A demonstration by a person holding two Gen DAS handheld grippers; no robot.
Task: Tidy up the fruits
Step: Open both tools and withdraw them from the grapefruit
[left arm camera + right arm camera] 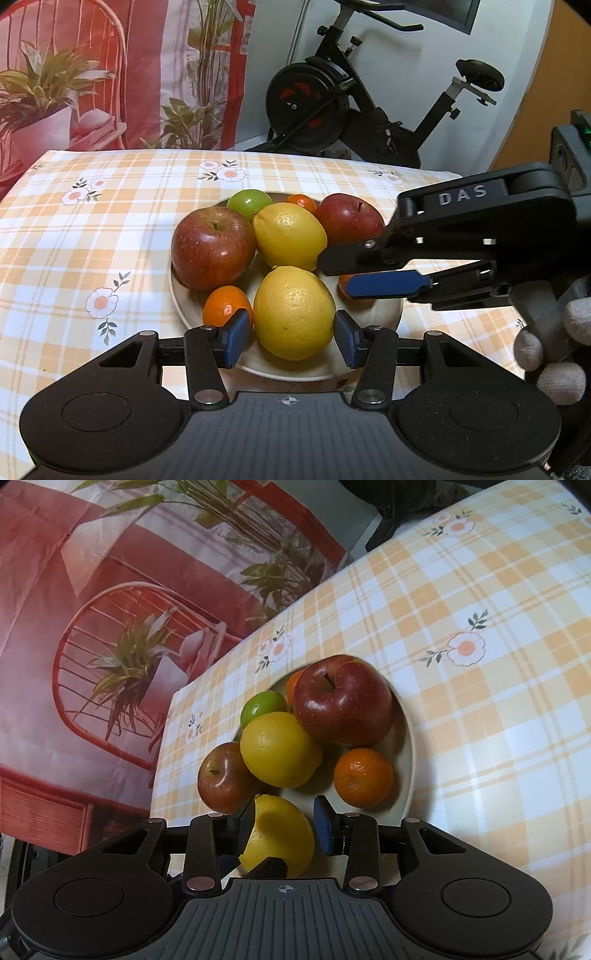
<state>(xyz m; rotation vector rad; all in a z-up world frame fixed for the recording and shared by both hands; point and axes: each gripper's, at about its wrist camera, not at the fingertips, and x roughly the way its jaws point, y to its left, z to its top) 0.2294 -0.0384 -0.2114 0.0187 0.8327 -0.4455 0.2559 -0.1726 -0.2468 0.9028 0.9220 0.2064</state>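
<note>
A cream plate (384, 314) on the checked tablecloth holds two red apples (212, 245) (349, 218), two lemons (290, 234) (293, 312), a green lime (248, 202) and small oranges (225, 306). My left gripper (291, 338) is open, its blue pads on either side of the near lemon without touching it. My right gripper (338, 275) reaches in from the right over the plate, jaws apart. In the right wrist view the right gripper (282, 825) is open around the near lemon (280, 834), beside an orange (364, 777) and an apple (343, 701).
The plate (410, 753) sits mid-table on the orange checked cloth (92, 229). An exercise bike (369, 99) stands behind the table. A red printed curtain (92, 74) hangs at the back left. A gloved hand (554, 350) holds the right gripper.
</note>
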